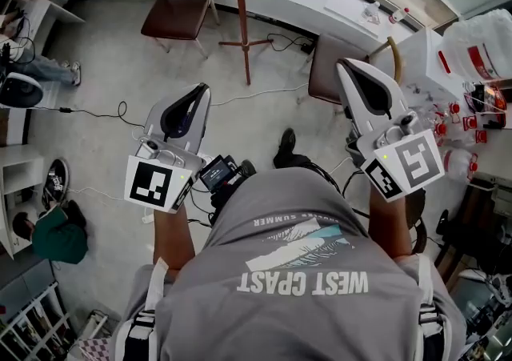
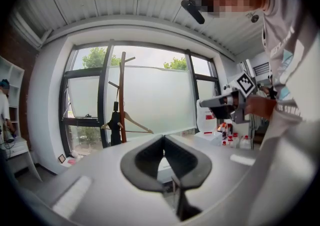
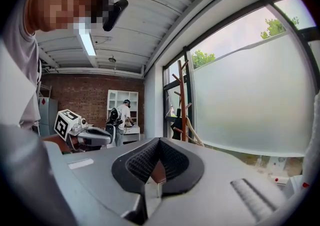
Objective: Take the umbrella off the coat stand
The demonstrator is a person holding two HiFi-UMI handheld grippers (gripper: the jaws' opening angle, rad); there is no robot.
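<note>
At twelve o'clock in the head view, well ahead of both tools, a wooden coat stand (image 1: 240, 15) rises from the floor. The left tool (image 1: 200, 91) and the right tool (image 1: 346, 67) point toward it.

Left gripper view: jaws closed on nothing. A dark folded umbrella (image 2: 115, 127) hangs on the stand, at ten o'clock of the tips and well apart.

Right gripper view: jaws likewise closed and empty, with the umbrella at one o'clock.

The task seems barely begun. Approaching, gripping and lifting the umbrella off all remain.

L gripper (image 1: 201, 88) & R gripper (image 1: 342, 64) held fwd, jaws together, empty.
</note>
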